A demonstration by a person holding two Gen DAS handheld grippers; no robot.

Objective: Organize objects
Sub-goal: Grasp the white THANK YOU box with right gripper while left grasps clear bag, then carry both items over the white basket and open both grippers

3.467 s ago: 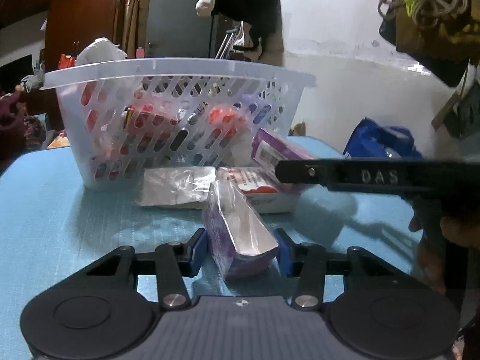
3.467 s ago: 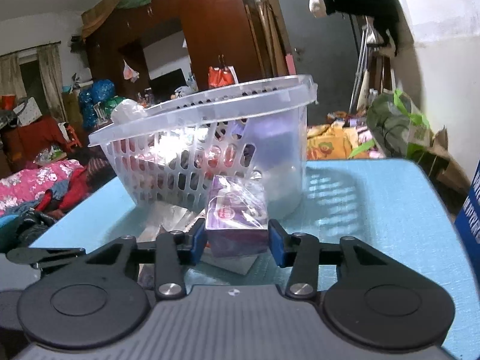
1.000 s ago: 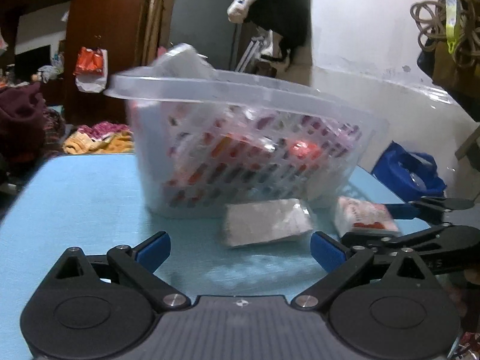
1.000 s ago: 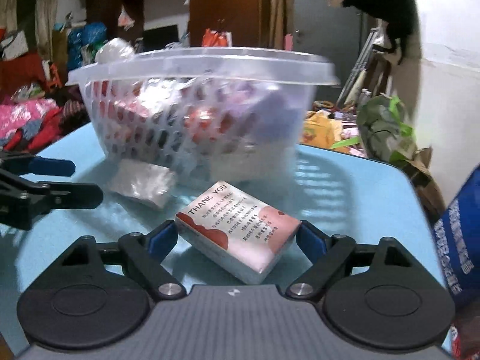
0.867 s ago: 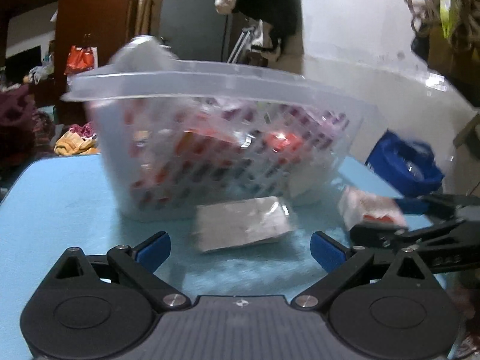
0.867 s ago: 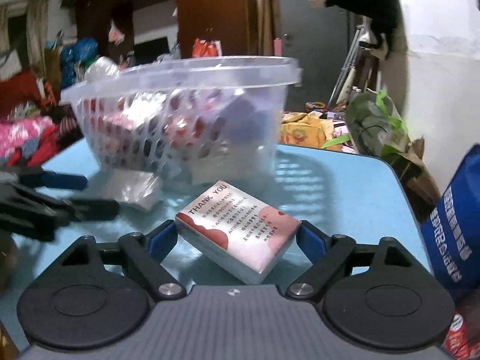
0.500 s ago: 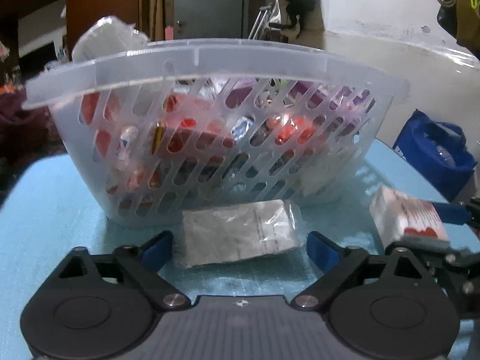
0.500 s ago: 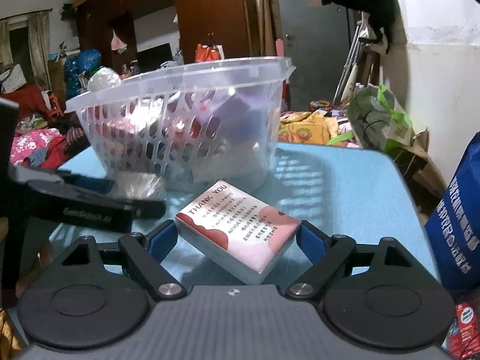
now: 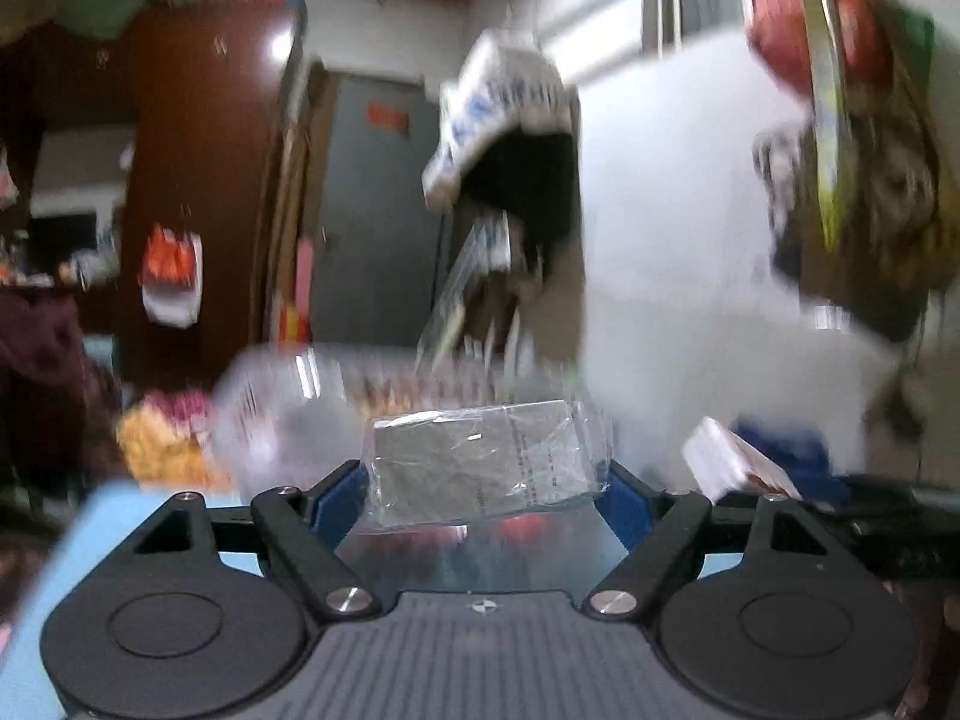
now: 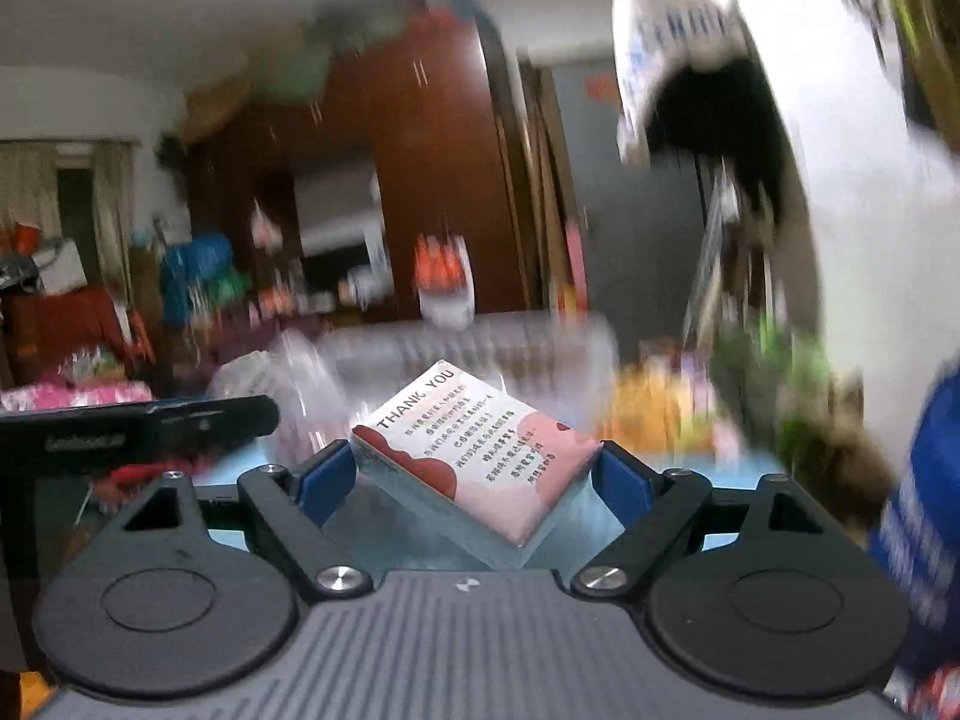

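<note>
Above the blurred white basket point(image 9: 288, 414), the left gripper point(image 9: 483, 489) clamps a crinkly clear-wrapped packet point(image 9: 486, 468); beside it the right gripper point(image 10: 474, 474) pinches a pink "THANK YOU" pack point(image 10: 480, 450) by its corners. Both are lifted near the basket's rim. That slick wrap or corner grip could likely slip, dropping either outside the basket.

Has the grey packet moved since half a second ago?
Yes. The grey packet, clamped in the left gripper, has risen above the basket rim.
</note>
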